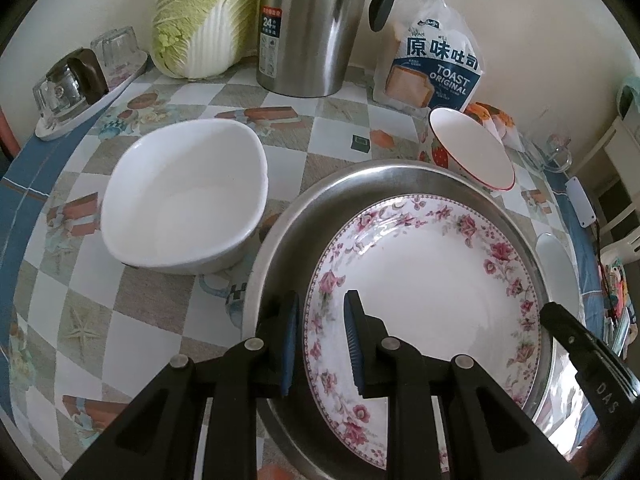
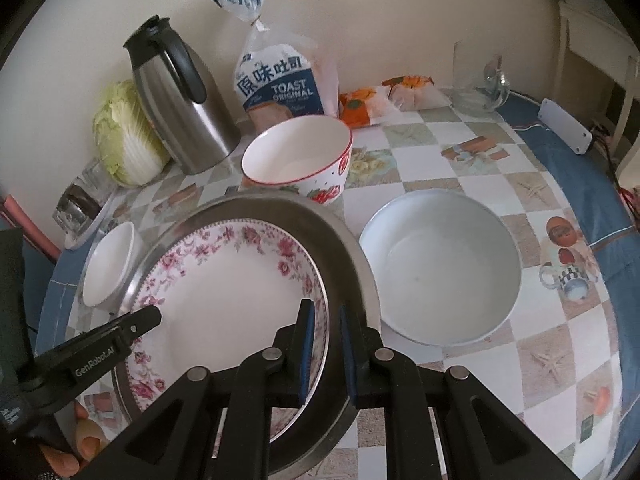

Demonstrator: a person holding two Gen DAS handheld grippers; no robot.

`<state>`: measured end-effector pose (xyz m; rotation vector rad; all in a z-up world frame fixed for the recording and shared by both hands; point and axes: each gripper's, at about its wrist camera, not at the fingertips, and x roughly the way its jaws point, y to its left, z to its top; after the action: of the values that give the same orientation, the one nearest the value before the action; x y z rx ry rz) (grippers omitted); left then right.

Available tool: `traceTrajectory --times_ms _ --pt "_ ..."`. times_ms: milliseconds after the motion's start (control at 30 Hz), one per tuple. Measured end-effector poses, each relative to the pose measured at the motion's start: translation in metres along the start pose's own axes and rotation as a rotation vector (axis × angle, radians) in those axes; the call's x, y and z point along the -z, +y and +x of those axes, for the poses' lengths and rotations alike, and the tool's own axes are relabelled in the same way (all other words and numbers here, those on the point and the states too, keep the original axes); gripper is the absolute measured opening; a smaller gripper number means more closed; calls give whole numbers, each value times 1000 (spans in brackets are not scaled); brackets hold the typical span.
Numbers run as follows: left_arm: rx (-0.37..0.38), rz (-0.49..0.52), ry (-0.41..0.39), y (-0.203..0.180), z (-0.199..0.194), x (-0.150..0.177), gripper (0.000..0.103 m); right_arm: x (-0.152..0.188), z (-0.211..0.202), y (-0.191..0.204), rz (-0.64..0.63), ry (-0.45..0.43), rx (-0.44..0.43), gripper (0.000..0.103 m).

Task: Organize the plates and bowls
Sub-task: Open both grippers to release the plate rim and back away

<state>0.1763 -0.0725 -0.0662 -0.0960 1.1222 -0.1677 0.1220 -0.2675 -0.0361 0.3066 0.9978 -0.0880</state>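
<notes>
The left gripper [image 1: 320, 344] has its jaws drawn narrow over the near-left rim of the floral plate [image 1: 424, 288], one pad outside and one inside; the right gripper [image 2: 325, 354] pinches the opposite rim in the same way. In neither view can I tell whether the pads bite the plate alone or the steel basin's wall as well. Gripping both sides probably keeps the plate level for lifting or settling.

The floral plate lies inside the steel basin [image 1: 360, 178], which serves here as the landmark. Just left of the basin sits a white squarish bowl [image 1: 184, 196]; behind it, near its far rim, a strawberry bowl [image 2: 298, 158]; to its right, a pale round bowl [image 2: 440, 268].

Farther behind the basin stand a steel thermos jug [image 1: 312, 28], a napa cabbage [image 1: 204, 16] and a bag of toast [image 1: 436, 68], all against a cream wall. The table wears a checkered cloth [image 1: 120, 292] with a blue border.
</notes>
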Motion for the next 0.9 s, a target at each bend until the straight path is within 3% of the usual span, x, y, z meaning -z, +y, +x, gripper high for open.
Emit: traceTrajectory --times_ms 133,300,433,500,600,700,900 --pt "0 0 -22 0 -13 -4 24 -3 -8 2 -7 -18 -5 15" --pt "-11 -15 -51 2 -30 -8 44 -6 -20 4 -12 -34 15 16" --pt "-33 -33 -50 6 -38 -9 52 -8 -27 3 -19 -31 52 42" --pt "-54 -39 -48 8 -38 -8 59 -8 -30 3 -21 -25 64 45" --pt "-86 -50 -48 12 -39 -7 66 -8 -33 4 -33 -15 80 60" --pt "-115 -51 -55 15 -39 -7 79 -7 -34 6 -47 -12 88 65" --pt "-154 -43 -58 16 -37 -6 90 -5 -34 9 -61 -15 89 83"
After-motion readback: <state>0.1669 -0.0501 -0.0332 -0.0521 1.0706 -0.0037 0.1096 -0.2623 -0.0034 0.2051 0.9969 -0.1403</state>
